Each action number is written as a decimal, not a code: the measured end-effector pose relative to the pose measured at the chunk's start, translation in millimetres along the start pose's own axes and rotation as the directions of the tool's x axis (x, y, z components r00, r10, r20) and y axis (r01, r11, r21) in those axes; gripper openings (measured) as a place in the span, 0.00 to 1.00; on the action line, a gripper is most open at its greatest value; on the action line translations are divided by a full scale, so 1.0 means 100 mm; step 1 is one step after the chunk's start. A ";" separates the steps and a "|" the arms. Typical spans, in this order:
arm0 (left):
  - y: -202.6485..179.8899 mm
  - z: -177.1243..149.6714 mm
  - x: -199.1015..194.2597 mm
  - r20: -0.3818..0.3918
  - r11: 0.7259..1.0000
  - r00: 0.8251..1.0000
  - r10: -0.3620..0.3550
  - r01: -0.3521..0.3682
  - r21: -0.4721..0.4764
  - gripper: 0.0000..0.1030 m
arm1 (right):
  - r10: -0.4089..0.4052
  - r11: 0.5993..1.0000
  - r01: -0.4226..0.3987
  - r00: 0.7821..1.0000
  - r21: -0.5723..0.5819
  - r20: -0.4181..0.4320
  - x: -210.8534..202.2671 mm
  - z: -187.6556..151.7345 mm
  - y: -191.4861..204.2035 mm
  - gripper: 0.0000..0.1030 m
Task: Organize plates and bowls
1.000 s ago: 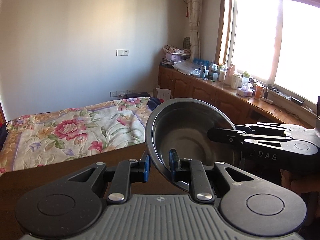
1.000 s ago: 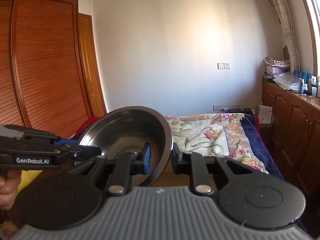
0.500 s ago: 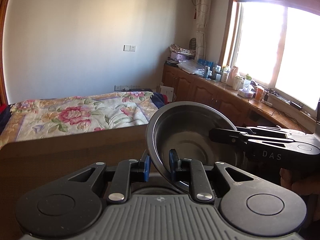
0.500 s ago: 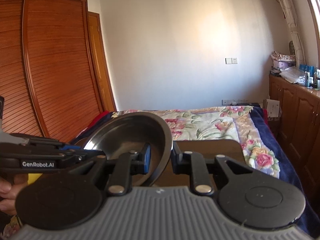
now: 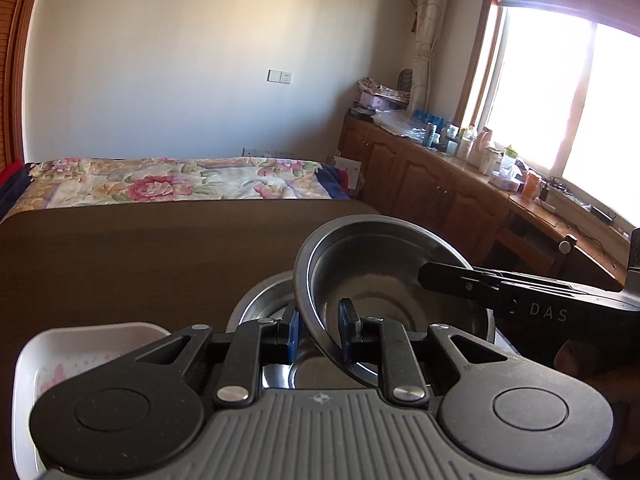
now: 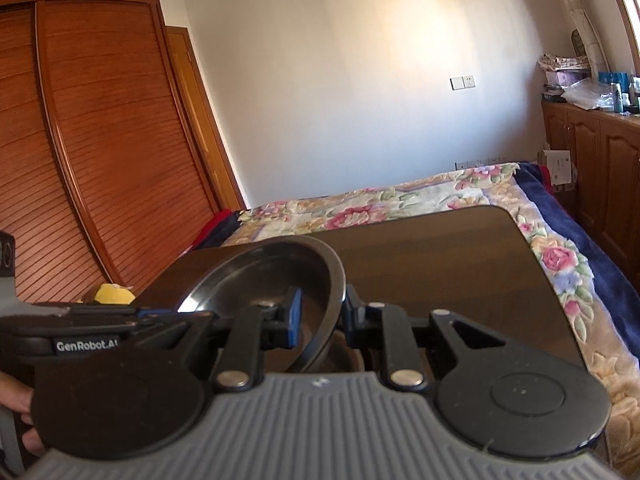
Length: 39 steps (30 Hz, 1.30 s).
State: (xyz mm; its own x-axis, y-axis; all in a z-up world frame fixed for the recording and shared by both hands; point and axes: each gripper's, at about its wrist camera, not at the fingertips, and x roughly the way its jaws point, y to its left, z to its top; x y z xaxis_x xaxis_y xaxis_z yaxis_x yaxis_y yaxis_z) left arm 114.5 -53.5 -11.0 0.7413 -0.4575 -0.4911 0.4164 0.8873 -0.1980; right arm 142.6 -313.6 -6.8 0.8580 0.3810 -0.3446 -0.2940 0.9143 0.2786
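Observation:
A steel bowl [image 5: 384, 268] is held by its rim between both grippers, just above a second steel bowl [image 5: 260, 300] that sits on the dark table [image 5: 160, 248]. My left gripper [image 5: 318, 330] is shut on the near-left rim. My right gripper [image 6: 320, 314] is shut on the opposite rim; the held bowl also shows in the right wrist view [image 6: 272, 276], tilted. The right gripper's body crosses the left wrist view [image 5: 520, 292]. A white dish [image 5: 80, 356] with a pink print sits on the table at the lower left.
The table's far edge meets a bed with a floral cover [image 5: 168, 184]. Wooden cabinets [image 5: 440, 192] with bottles run under the window at right. A slatted wardrobe [image 6: 100, 140] stands at left; a yellow object [image 6: 112, 294] lies beside the table.
Both grippers have lowered the bowl toward the table. The table top, the second bowl and the white dish have come into view beneath it.

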 end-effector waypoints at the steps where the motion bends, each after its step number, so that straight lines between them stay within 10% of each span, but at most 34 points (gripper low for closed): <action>1: 0.00 -0.02 0.00 0.002 1.000 1.000 0.006 -0.006 0.004 0.20 | -0.002 1.000 0.002 1.000 0.000 -0.002 0.01 -0.02 0.01 0.22; 20: 0.04 -0.33 0.28 -0.055 0.990 0.992 0.113 -0.107 0.089 0.20 | -0.107 0.991 0.104 0.994 -0.083 -0.038 0.18 -0.28 0.15 0.22; 39: 0.02 -0.33 0.01 0.064 0.986 0.988 0.140 -0.145 0.079 0.29 | -0.167 0.973 0.172 0.985 -0.154 0.042 0.07 -0.28 0.24 0.21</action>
State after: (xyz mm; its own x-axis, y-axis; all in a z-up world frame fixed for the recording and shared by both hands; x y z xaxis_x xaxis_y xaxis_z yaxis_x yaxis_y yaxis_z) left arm 98.4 -49.8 -39.9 0.8248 -0.3310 -0.4584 0.3445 0.9371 -0.0570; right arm 129.6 -285.1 -27.1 0.9119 0.2165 -0.3486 -0.2036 0.9763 0.0738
